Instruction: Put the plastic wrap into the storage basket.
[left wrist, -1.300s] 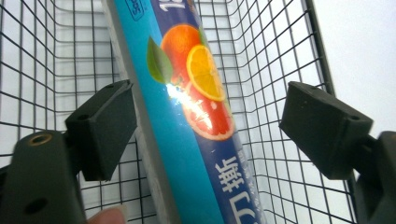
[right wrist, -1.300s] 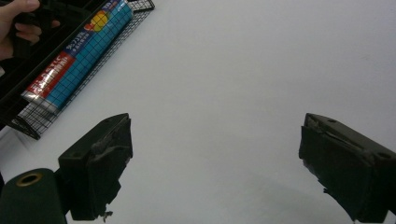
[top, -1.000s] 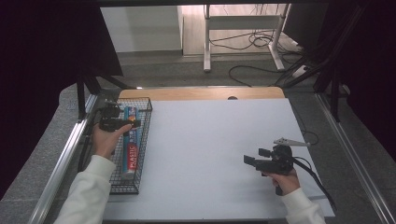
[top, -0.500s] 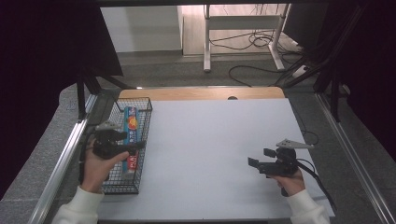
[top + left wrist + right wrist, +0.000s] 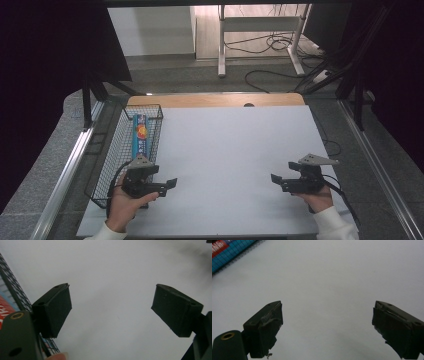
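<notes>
A black wire basket (image 5: 116, 146) stands on the left side of the white table (image 5: 230, 145). Inside it lies a long blue toothpaste box (image 5: 140, 133) with red print. My left gripper (image 5: 170, 184) hovers by the basket's near right corner, pointing right over the bare table. It is open, and its jaws have just been closing a little with nothing between them. In the left gripper view the left gripper (image 5: 111, 302) frames plain white table, with basket mesh (image 5: 12, 290) at the left edge. My right gripper (image 5: 276, 179) rests open at the near right, empty, pointing left.
In the right gripper view the blue box (image 5: 227, 250) sits at the far top-left corner beyond my right gripper (image 5: 327, 312). A strip of wood (image 5: 215, 100) edges the table's far side. Metal rails (image 5: 70, 165) run along both sides, and cables lie on the floor beyond.
My left hand drew back from over the basket toward the table's near edge and now sits beside the basket's near corner. The right hand stayed almost still.
</notes>
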{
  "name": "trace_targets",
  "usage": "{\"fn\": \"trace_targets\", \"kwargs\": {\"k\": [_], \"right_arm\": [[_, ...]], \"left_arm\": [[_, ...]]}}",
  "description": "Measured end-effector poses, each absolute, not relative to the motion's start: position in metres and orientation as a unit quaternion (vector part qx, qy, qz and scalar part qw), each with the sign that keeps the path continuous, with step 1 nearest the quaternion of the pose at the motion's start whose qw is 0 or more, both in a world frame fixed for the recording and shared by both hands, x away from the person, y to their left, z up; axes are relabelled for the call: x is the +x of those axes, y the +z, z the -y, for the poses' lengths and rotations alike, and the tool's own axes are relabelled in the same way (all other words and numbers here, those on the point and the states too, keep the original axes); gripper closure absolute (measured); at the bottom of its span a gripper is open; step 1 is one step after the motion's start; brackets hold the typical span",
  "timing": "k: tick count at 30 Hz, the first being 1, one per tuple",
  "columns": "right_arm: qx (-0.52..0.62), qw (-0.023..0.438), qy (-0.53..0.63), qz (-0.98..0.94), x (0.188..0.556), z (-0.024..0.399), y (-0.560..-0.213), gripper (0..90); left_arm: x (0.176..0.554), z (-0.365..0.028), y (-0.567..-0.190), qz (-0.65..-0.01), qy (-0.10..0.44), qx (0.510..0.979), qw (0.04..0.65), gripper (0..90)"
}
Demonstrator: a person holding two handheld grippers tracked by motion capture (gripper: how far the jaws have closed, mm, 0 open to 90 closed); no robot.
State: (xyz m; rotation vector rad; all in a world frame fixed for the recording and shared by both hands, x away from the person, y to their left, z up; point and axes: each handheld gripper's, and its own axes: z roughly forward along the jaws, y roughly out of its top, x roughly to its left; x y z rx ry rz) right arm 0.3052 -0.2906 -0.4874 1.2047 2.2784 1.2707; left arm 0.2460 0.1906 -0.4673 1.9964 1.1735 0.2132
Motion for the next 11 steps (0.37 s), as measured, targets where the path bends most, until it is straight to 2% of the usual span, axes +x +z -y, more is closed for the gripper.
{"fn": "trace_targets", "kwargs": {"k": [11], "right_arm": [[0.389,0.154,0.437,-0.796,0.3024,0.2913,-0.4867,9.9]], "left_arm": [[0.2473,-0.1953,-0.4711,-0.47,0.089,0.782,0.4,16.1]]}}
